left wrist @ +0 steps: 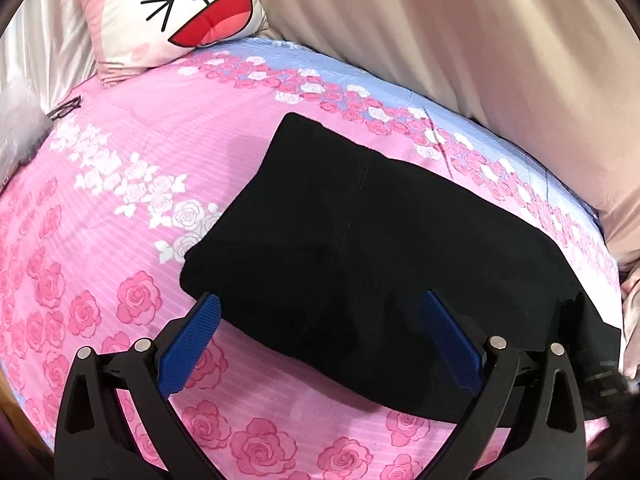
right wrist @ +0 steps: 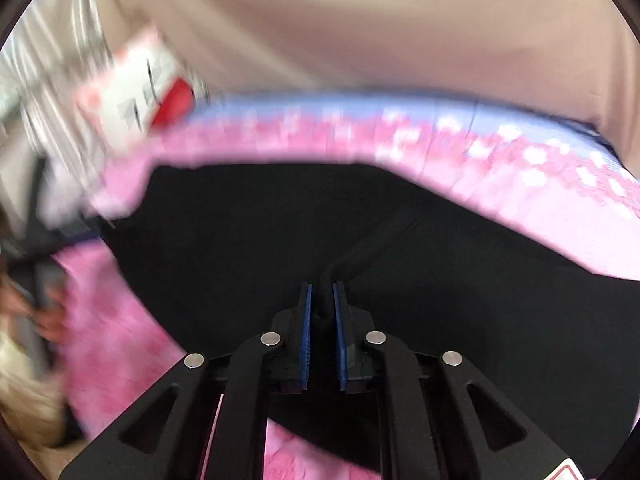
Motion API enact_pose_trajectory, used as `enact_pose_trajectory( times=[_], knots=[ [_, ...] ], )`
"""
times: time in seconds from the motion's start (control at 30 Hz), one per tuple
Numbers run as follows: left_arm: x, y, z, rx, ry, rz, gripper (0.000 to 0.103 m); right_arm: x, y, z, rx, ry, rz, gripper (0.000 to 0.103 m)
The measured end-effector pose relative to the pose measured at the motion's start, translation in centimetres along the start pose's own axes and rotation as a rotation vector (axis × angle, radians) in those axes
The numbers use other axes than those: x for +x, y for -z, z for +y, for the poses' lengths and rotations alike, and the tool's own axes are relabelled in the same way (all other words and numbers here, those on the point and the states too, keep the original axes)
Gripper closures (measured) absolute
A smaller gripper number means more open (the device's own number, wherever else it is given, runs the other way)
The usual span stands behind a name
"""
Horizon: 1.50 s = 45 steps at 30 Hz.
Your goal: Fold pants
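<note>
Black pants [left wrist: 360,240] lie on the bed, centre to lower right of the left wrist view, already doubled into a thick slab; a faint seam runs down the middle of the top layer. The near edge sits between the blue pads of the left gripper [left wrist: 320,328].

Left gripper: jaws spread wide, holding nothing, hovering just at the near edge of the fabric. Judgement: it is placed there either to pin the fold or to take the edge, not yet committed.

Right gripper [right wrist: 320,312]: jaws nearly together, pinching a raised ridge of the black cloth between the pads. The cloth rises in a crease toward the tips, which suggests it is lifted by that pinch. The right wrist view is strongly motion-blurred, so this arm is probably carrying the cloth across for a further fold.

Surroundings: pink bedsheet [left wrist: 120,240] with a rose print, and a blue band along its far side. Cartoon-face pillow [left wrist: 172,8] in the upper left of the frame, well apart from the pants. Beige curtain [left wrist: 480,40] fills the upper right.

Risk, as judged: a pinch on one ridge may drag only the top layer.
</note>
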<state>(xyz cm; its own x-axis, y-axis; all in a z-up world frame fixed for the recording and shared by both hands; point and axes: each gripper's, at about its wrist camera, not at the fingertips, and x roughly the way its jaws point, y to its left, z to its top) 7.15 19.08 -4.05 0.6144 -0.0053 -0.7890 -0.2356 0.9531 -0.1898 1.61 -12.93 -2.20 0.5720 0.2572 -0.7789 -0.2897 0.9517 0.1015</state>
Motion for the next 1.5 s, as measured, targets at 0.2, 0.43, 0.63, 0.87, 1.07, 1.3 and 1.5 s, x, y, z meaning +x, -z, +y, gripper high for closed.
enact_pose_trajectory(
  times=[0.2,0.43,0.63,0.87,1.07,1.3,1.5],
  knots=[
    [-0.1,0.5,0.9,0.023,-0.004,0.007,0.005,-5.6,0.4,-1.1,0.1,-0.054,-0.114,0.064],
    [0.4,1.3,7.5,-0.35,0.119,0.038,0.005,-7.2,2.0,-2.7,0.209,0.017,-0.128,0.039],
    [1.9,-0.4,5.8,-0.392,0.175,-0.001,0.005,-6.0,3.2,-3.6,0.299,-0.021,-0.098,0.039],
    [1.2,-3.8,-0.2,-0.222,0.126,-0.012,0.088,-9.1,4.7,-6.9,0.395,0.035,-0.176,0.035],
    [-7.3,-2.8,-16.3,0.195,0.34,-0.116,0.08,-11.4,6.3,-10.9,0.498,0.069,-0.234,0.035],
    [-5.6,6.0,-27.5,0.488,0.225,-0.078,0.008,-12.0,8.4,-13.8,0.556,0.098,-0.209,0.034],
    [-7.4,3.0,-22.3,0.4,0.124,-0.146,0.005,-11.8,6.3,-14.1,0.518,-0.007,-0.22,0.032]
  ],
)
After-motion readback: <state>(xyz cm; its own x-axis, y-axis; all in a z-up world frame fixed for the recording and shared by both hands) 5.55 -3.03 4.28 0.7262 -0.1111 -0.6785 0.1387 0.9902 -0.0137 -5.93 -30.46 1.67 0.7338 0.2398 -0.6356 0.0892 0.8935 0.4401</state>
